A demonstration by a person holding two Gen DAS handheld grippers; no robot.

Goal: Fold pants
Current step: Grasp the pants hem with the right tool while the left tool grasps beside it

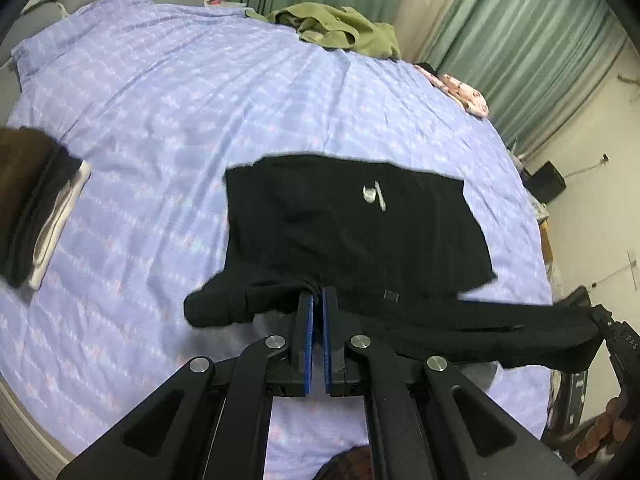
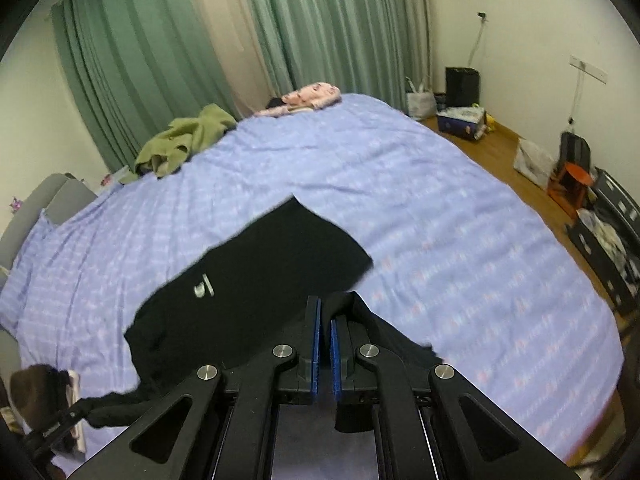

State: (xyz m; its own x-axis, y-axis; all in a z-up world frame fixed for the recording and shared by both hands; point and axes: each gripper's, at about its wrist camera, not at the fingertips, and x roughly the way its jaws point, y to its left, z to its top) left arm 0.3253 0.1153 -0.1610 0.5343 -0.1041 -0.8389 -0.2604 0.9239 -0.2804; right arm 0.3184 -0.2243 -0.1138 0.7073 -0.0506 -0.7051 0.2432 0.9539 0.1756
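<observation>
Black pants [image 1: 352, 224] with a small white logo lie partly spread on the purple bedsheet [image 1: 200, 92]. My left gripper [image 1: 317, 294] is shut on the near edge of the pants, lifting it off the bed. My right gripper [image 2: 325, 312] is shut on another part of that same edge of the pants [image 2: 260, 264]. The held edge stretches between the two grippers. The right gripper also shows at the right edge of the left wrist view [image 1: 616, 336], and the left gripper at the lower left of the right wrist view [image 2: 52, 428].
A stack of folded dark and white clothes [image 1: 36, 208] sits at the left of the bed. An olive garment [image 1: 340, 28] and a pink patterned garment [image 1: 464, 90] lie at the far edge. Green curtains [image 2: 152, 52] hang behind. Bags and boxes [image 2: 460, 116] stand on the wooden floor at the right.
</observation>
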